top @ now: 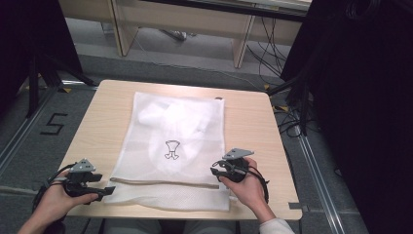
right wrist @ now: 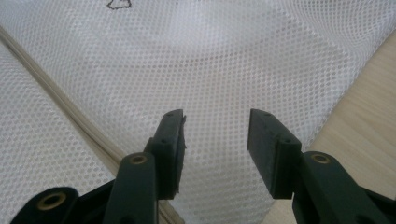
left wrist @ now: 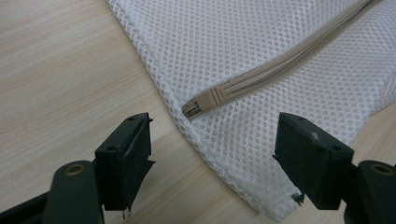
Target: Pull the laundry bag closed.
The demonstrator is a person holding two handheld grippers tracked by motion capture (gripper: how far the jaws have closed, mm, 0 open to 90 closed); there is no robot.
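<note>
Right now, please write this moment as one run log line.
mesh bag: flat on table, zipper closed | left gripper: open at zipper end | right gripper: open above bag

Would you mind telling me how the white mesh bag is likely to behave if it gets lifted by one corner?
The mesh bag lies flat and slightly rumpled on the table, so it will probably drape and fold rather than hold shape. Its thin open netting suggests it is light. The white item inside may slide toward the low end.

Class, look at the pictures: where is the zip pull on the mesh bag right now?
The zip pull sits at the zip's left end, near the mesh bag's left edge, just ahead of the open left gripper.
</note>
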